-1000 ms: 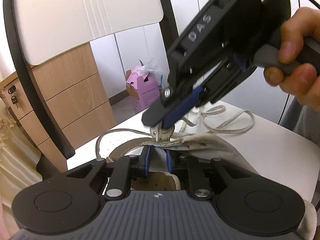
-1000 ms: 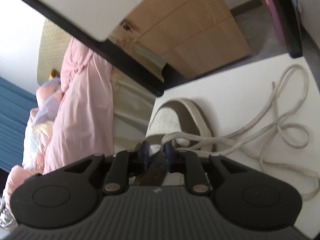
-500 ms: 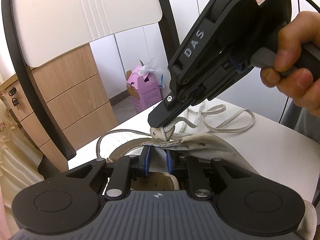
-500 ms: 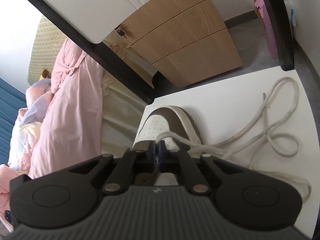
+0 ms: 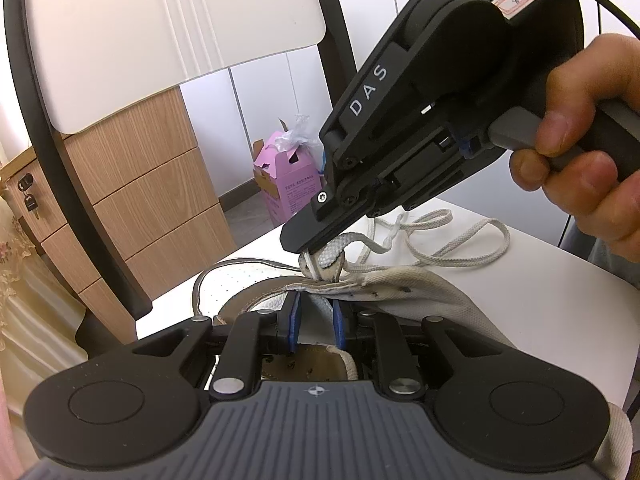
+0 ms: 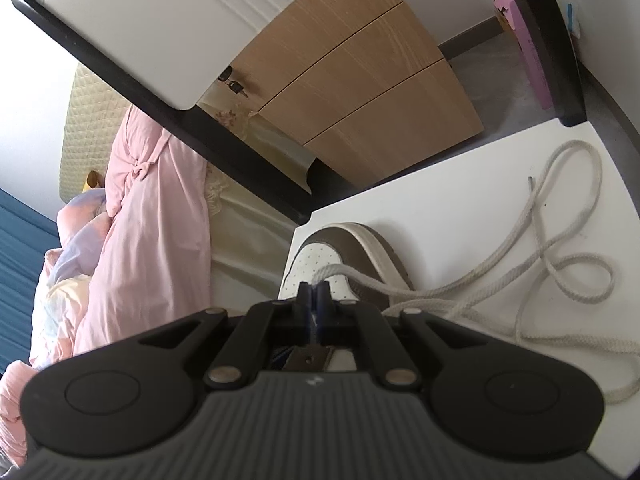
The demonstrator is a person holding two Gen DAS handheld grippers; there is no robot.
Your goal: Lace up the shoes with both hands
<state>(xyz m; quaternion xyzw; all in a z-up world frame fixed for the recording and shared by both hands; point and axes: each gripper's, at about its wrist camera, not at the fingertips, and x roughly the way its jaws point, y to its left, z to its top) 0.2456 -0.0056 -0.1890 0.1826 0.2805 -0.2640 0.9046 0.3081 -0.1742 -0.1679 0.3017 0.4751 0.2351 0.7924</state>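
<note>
Now clamped on the shoelace (image 5: 332, 250) at the eyelet row after closing from a narrow gap: right gripper (image 5: 306, 246). Resting on the white table (image 5: 520, 276), toe away: shoe (image 5: 420, 284). Pinching the shoe's tongue (image 5: 316, 306) between narrowly spaced pads: left gripper (image 5: 314, 322). Trailing loose across the table: shoelace remainder.

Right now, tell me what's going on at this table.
A person is lacing a shoe with two handheld grippers. The left gripper has its fingers around the shoe's tongue, steadying it. The right gripper is shut on the lace at an eyelet. The rest of the lace lies in loose loops on the white table.
</note>
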